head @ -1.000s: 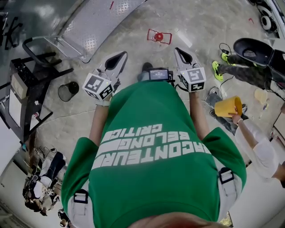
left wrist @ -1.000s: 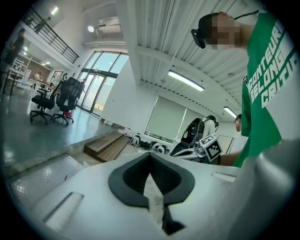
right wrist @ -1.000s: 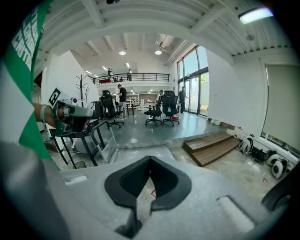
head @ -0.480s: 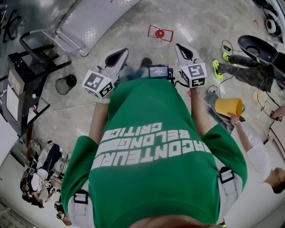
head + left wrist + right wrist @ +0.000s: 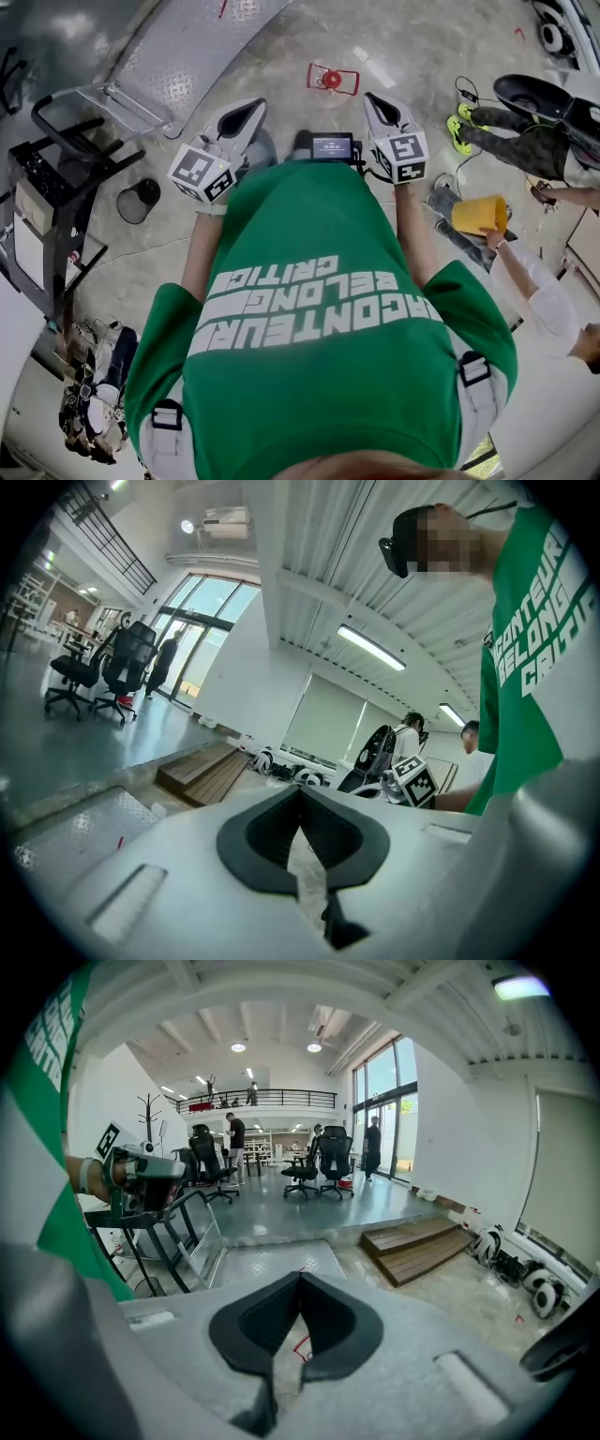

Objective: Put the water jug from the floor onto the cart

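Both tools are empty. The left hand-held gripper (image 5: 249, 107) has its dark pads pressed together at the tips, which its own view (image 5: 300, 795) shows plainly, with nothing caught between them. The right hand-held gripper (image 5: 376, 101) is closed the same way (image 5: 300, 1279), tips meeting and holding nothing. Neither touches anything.

The cart (image 5: 202, 42) is a flat platform of patterned metal plate with a tube handle. It stands on the floor (image 5: 281, 56) at the upper left of the head view. The left hand-held gripper hovers just off the cart's near corner. The right one is farther out from the cart, on the other side of the wearer's green shirt (image 5: 319, 309).

The water jug (image 5: 330, 78) shows from above as a red square outline with a round red cap. It sits on the floor to the right of the cart, apart from its edge. In the right gripper view its red outline (image 5: 302, 1342) peeks through the slit below the closed tips, with the cart's plate (image 5: 267, 1265) just beyond.

A black bin (image 5: 141, 195) stands on the floor below the cart's handle. Far from the cart, at the right side, another person's hand holds a yellow bucket (image 5: 478, 216).
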Action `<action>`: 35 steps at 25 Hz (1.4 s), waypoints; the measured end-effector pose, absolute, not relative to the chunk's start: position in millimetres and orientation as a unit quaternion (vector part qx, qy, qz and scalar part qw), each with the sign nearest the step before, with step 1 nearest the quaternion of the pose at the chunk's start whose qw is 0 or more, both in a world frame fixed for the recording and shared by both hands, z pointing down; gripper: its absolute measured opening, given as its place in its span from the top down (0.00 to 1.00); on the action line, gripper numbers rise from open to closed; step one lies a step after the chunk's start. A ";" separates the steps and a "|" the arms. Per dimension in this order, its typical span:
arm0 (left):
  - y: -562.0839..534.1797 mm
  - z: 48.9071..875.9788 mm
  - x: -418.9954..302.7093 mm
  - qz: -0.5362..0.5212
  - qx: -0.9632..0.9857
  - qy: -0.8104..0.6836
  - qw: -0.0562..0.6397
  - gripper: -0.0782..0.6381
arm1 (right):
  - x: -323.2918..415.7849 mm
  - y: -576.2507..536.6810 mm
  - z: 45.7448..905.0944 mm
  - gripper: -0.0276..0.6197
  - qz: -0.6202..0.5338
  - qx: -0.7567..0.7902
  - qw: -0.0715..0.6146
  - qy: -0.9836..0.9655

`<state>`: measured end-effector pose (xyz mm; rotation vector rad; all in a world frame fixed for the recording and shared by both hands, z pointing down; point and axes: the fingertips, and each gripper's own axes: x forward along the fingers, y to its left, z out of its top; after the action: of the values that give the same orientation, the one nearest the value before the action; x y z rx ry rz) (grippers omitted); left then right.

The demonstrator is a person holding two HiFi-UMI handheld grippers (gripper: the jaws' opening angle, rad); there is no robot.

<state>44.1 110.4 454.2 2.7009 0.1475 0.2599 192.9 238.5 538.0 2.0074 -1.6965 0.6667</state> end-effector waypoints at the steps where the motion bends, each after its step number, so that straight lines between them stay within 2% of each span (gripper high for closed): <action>1: 103.8 452.0 45.6 0.091 0.972 0.058 0.210 0.87 | 192.3 234.4 536.7 0.97 0.240 0.726 0.215 -0.608; 20: 8.9 466.2 30.2 0.095 0.962 0.126 0.222 0.87 | 172.3 181.0 531.2 0.97 0.257 0.761 0.254 -0.538; 35: 27.7 463.9 64.7 0.109 0.963 0.138 0.202 0.87 | 193.6 188.6 571.1 0.97 0.285 0.745 0.255 -0.547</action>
<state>64.7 27.7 463.9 2.6894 0.3862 0.3057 193.6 188.6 571.1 2.0221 -1.4849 0.7733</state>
